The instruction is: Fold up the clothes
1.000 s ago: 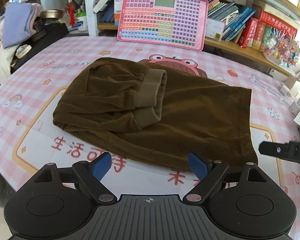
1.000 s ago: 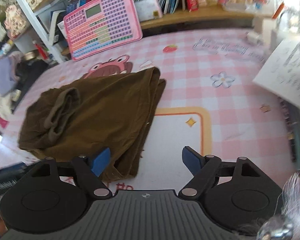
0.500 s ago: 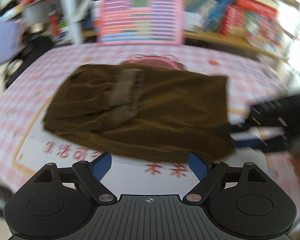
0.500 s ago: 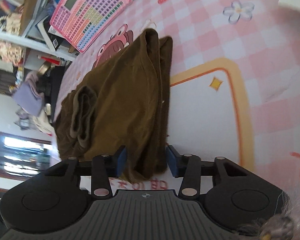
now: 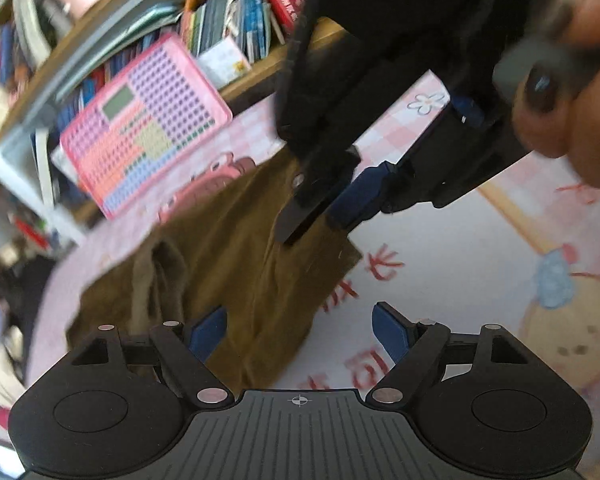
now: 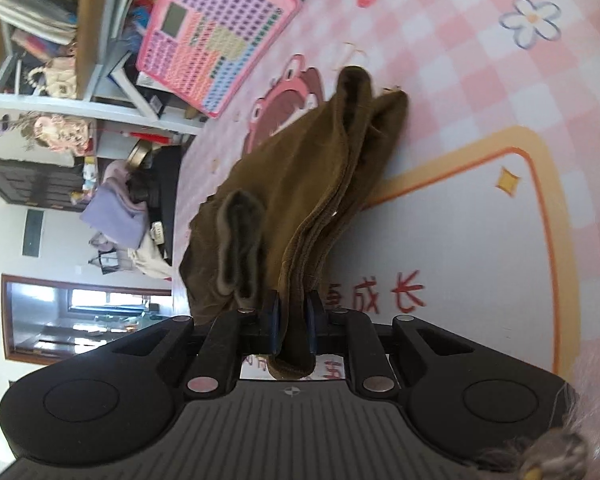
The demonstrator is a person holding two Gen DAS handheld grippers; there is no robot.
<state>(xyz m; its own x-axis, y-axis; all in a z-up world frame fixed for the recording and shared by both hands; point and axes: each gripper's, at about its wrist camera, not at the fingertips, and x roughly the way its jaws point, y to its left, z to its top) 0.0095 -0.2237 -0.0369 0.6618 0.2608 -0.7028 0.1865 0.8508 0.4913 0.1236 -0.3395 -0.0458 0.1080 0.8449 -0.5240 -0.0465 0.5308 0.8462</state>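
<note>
A brown folded garment point(image 5: 236, 264) lies on the pink checked tablecloth point(image 5: 440, 280). My right gripper point(image 6: 292, 320) is shut on the garment's point(image 6: 300, 184) near right edge, and the cloth rises in a ridge toward it. The same gripper point(image 5: 320, 216) shows in the left wrist view, pinching that edge. My left gripper point(image 5: 300, 330) is open and empty, low over the garment's near corner, its left finger above the cloth and its right finger above bare tablecloth.
A pink toy keyboard point(image 5: 140, 128) leans against a bookshelf point(image 5: 236, 32) behind the table. A lilac cloth point(image 6: 116, 212) and dark clutter lie at the table's far left. The person's hand point(image 5: 560, 92) holds the right gripper.
My right gripper has closed on the garment's right edge and lifted it. My left gripper has swung right and tilted, now low over the garment's near corner.
</note>
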